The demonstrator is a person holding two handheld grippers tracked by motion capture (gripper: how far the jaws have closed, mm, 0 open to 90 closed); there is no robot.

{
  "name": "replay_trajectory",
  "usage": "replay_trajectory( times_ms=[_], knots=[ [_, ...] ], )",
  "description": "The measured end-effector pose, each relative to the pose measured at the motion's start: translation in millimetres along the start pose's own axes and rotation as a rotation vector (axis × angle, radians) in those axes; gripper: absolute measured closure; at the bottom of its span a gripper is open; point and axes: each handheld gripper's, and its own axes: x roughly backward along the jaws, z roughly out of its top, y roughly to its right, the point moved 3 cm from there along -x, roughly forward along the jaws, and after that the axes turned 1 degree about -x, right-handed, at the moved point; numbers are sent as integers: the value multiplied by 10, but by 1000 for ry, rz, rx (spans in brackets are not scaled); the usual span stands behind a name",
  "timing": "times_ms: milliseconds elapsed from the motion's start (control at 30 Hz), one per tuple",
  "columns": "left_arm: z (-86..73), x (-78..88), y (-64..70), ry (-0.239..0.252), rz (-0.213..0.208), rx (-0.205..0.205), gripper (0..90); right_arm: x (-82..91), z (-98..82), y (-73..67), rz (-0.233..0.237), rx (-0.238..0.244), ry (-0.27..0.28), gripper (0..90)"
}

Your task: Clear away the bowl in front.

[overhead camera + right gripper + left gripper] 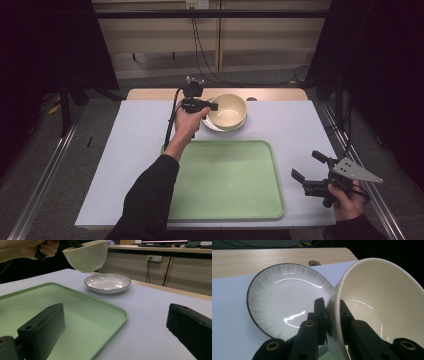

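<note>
A cream bowl (228, 111) (382, 302) (86, 256) hangs in the air above a white plate with a dark rim (287, 300) (108, 283) (215, 126). My left gripper (209, 106) (332, 315) is shut on the bowl's rim, one jaw inside and one outside. The bowl is tilted and clear of the plate. A pale green tray (230, 180) (62, 312) lies empty in front of the plate. My right gripper (307, 167) (117, 332) stands open above the table, right of the tray, with nothing between its jaws.
A white mat (135, 145) covers the table, with a strip of bare wood (270, 94) (262, 260) at the far edge. Black cables (200, 50) hang behind the table. Metal rails (45, 170) run along both sides.
</note>
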Motion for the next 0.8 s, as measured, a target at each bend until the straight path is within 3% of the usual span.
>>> replay_trajectory(
  times_ms=[400,800],
  knots=[
    [-78,23,197,-22,-41,-43,825,-4,2,-2,2,-1,4,18],
    [-148,-128,417,-45,-86,-67,824,-1,5,1,-3,1,5,18]
  ],
)
